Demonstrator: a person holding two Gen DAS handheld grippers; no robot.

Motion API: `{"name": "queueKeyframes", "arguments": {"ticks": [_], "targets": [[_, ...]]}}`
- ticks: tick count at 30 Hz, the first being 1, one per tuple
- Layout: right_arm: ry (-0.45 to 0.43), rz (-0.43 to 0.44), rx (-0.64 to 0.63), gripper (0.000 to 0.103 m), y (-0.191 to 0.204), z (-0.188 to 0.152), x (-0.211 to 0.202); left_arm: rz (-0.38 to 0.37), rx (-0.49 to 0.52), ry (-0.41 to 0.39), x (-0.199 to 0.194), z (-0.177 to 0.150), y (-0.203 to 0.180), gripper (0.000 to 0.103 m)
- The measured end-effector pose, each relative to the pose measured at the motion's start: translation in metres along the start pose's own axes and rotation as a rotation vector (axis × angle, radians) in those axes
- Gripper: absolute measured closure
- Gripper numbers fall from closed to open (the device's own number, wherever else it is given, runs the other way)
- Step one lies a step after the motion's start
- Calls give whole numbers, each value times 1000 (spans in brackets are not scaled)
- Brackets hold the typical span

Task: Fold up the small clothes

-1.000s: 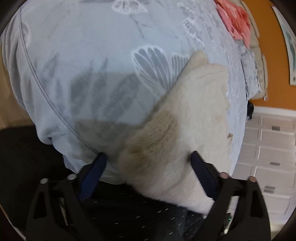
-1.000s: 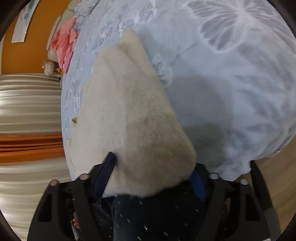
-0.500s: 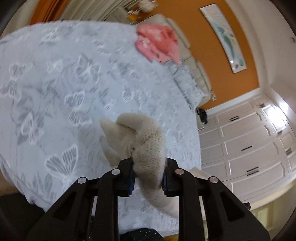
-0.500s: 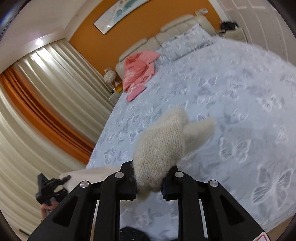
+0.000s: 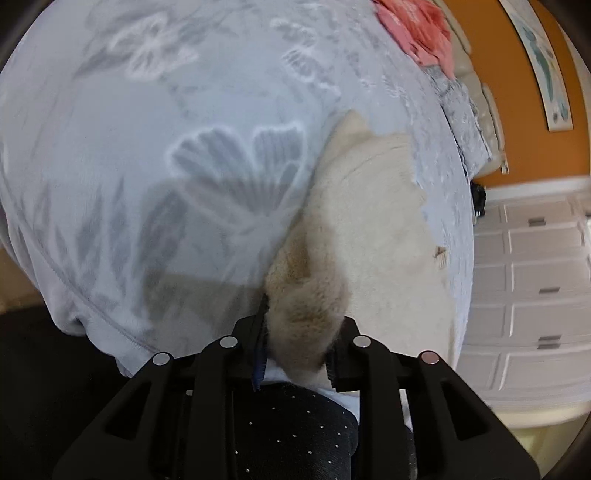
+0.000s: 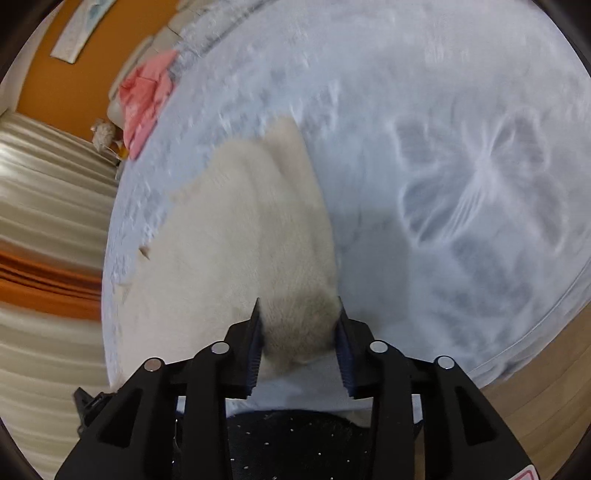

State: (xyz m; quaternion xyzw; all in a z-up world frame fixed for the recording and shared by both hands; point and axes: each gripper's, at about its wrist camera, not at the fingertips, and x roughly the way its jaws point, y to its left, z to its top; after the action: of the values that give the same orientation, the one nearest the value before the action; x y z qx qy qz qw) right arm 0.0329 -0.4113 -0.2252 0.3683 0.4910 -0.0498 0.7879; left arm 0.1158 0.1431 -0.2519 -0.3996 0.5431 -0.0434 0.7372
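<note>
A cream knitted garment (image 5: pixel 373 236) lies spread on the pale blue bed cover with butterfly print (image 5: pixel 166 122). My left gripper (image 5: pixel 299 332) is shut on the garment's near left corner, low over the bed's front edge. In the right wrist view the same cream garment (image 6: pixel 236 236) stretches away from me. My right gripper (image 6: pixel 299 328) is shut on its near right corner, close to the cover (image 6: pixel 461 166).
A pink garment (image 5: pixel 421 29) lies at the far end of the bed near the pillows; it also shows in the right wrist view (image 6: pixel 147 99). White cabinets (image 5: pixel 535 280) stand right of the bed. Curtains (image 6: pixel 48 221) hang on its other side.
Both grippers, each still shut on a corner of the garment, have come down from a raised position to the bed's front edge. The garment now lies flatter on the cover.
</note>
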Motion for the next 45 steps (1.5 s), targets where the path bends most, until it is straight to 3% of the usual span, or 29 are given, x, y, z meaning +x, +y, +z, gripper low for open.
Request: {"name": "queueKeyframes", "arguments": {"ticks": [2, 3, 5, 7, 8, 9, 10, 11, 12, 13, 15, 16, 17, 19, 21, 23, 24, 25, 26, 29, 31, 34, 37, 40, 45], "targets": [[-17, -38, -52, 42, 9, 9, -5, 46, 53, 4, 1, 3, -11, 76], [-9, -40, -57, 41, 9, 13, -1, 63, 60, 4, 3, 3, -14, 74], [43, -29, -30, 41, 5, 24, 17, 71, 40, 2, 3, 5, -16, 59], [90, -32, 10, 40, -6, 24, 36, 79, -14, -15, 2, 4, -15, 22], [111, -27, 21, 44, -11, 21, 42, 84, -39, -27, 3, 5, -13, 20], [106, -17, 19, 52, -10, 19, 46, 83, -52, -29, 7, 7, -13, 21], [85, -3, 5, 79, -6, 17, 45, 84, -54, -28, 9, 6, -11, 31], [84, 30, 14, 79, -2, 17, 42, 90, -53, -38, 8, 6, -10, 45], [62, 31, 15, 80, 1, 18, 36, 74, -55, -42, 4, 5, -10, 72], [32, 32, -11, 80, 8, 18, 26, 52, -68, -41, 0, 7, -8, 74], [4, 22, -66, 80, 16, 18, 14, 30, -88, -50, -7, 10, -4, 76], [14, -26, -117, 76, 22, 18, 17, 38, -84, -38, -7, 12, -2, 75], [40, -120, -162, 67, 23, 19, 22, 52, -78, -28, -5, 13, 0, 75], [50, -270, -161, 64, 24, 20, 23, 51, -88, -12, -2, 12, 4, 70], [-42, -266, -127, 64, 27, 18, -1, 48, -111, -18, -1, 11, 4, 65], [-129, -239, -172, 65, 50, 13, -18, 48, -124, -24, 0, 9, 3, 47], [-137, -163, -229, 69, 71, 9, -23, 39, -126, -33, 1, 7, 1, 36], [-117, -118, -266, 83, 85, 7, -21, 37, -123, -42, 2, 5, 0, 29], [-81, -77, -320, 103, 104, 3, -14, 43, -115, -49, 4, 5, -4, 25], [13, -23, -500, 103, 164, -11, 18, 73, -90, -59, 13, 6, -15, 22], [60, -28, -585, 103, 200, -15, 52, 46, -72, -53, 17, 9, -21, 37], [134, -52, -615, 103, 230, -11, 97, 59, -109, -47, 17, 14, -19, 57], [209, -106, -633, 103, 241, -8, 141, 5, -180, -42, 13, 15, -1, 71], [270, -160, -639, 103, 241, -14, 178, -27, -181, -36, 13, 15, 8, 74], [284, -161, -608, 103, 242, -10, 190, -14, -148, -49, 14, 14, 0, 79]]}}
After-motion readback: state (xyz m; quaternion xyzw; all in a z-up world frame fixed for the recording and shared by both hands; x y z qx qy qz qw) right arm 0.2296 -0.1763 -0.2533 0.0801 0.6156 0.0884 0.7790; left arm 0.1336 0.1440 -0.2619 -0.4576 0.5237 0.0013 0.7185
